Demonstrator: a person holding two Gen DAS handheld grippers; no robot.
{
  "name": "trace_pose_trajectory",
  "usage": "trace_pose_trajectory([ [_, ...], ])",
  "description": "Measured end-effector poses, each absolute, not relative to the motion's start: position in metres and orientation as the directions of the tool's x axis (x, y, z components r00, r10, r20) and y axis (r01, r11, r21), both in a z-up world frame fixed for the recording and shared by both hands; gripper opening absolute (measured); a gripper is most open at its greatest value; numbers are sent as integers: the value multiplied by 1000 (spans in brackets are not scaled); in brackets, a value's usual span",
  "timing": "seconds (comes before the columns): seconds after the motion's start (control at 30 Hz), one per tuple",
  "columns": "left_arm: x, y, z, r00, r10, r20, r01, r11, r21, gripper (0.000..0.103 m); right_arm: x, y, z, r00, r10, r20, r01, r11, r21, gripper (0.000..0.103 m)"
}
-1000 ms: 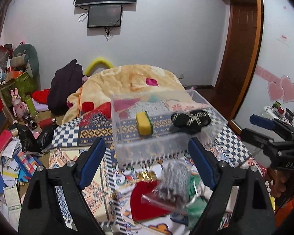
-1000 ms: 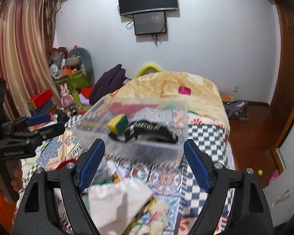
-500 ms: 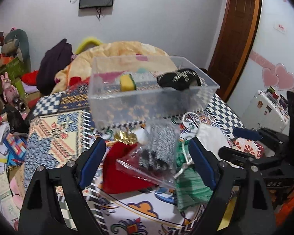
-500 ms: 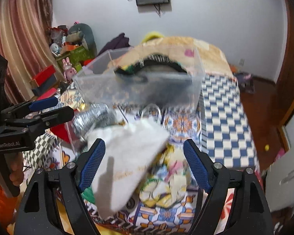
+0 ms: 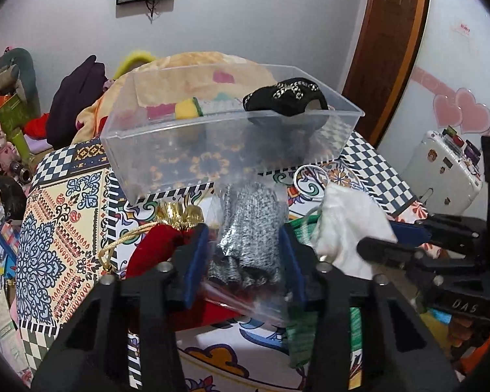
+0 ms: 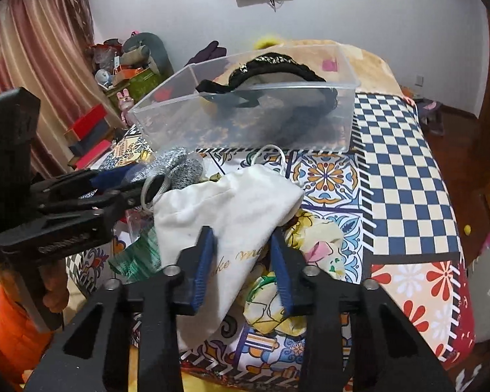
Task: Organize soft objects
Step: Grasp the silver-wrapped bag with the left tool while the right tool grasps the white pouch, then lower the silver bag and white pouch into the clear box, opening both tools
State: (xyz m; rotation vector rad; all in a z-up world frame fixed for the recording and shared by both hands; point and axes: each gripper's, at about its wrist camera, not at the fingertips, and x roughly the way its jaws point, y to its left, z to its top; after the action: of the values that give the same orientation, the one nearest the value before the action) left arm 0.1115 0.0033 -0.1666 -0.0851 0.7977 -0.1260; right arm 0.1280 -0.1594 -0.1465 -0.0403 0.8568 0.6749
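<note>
My left gripper (image 5: 245, 254) is closed around a grey knit item in a clear plastic bag (image 5: 248, 238); its blue pads press the bag's sides. My right gripper (image 6: 241, 258) is closed around a white drawstring pouch (image 6: 225, 209), which also shows in the left wrist view (image 5: 346, 225). A clear plastic bin (image 5: 232, 150) stands behind on the patterned bed cover and holds a yellow-green sponge (image 5: 187, 109) and a black beaded item (image 5: 287, 96). The bin also shows in the right wrist view (image 6: 245, 121).
A red velvet pouch with gold trim (image 5: 156, 245) lies left of the bag. A green striped cloth (image 5: 303, 330) and a yellow floral cloth (image 6: 310, 248) lie under the grippers. A white suitcase (image 5: 441, 170) stands at right. Clutter fills the floor at left.
Both grippers have moved down and forward onto the pile and narrowed from wide open. The left now grips the bagged knit item, the right the white pouch.
</note>
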Motion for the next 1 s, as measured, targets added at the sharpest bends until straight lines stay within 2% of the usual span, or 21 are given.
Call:
trace_pose_trajectory([
  [0.07, 110, 5, -166, 693, -155, -704, 84, 987, -135, 33, 127, -159, -144, 474, 534, -700, -565, 794, 224, 16],
  [0.23, 104, 10, -159, 712, -165, -682, 84, 985, -151, 25, 127, -161, -129, 519, 535, -667, -567, 799, 200, 12],
  [0.6, 84, 21, -114, 798, -150, -584, 74, 986, -152, 23, 122, -173, -93, 614, 527, -588, -554, 818, 154, 11],
  [1.0, 93, 41, -63, 884, -83, -460, 21, 990, -139, 23, 142, -163, -43, 710, 538, -454, -562, 822, 96, 11],
])
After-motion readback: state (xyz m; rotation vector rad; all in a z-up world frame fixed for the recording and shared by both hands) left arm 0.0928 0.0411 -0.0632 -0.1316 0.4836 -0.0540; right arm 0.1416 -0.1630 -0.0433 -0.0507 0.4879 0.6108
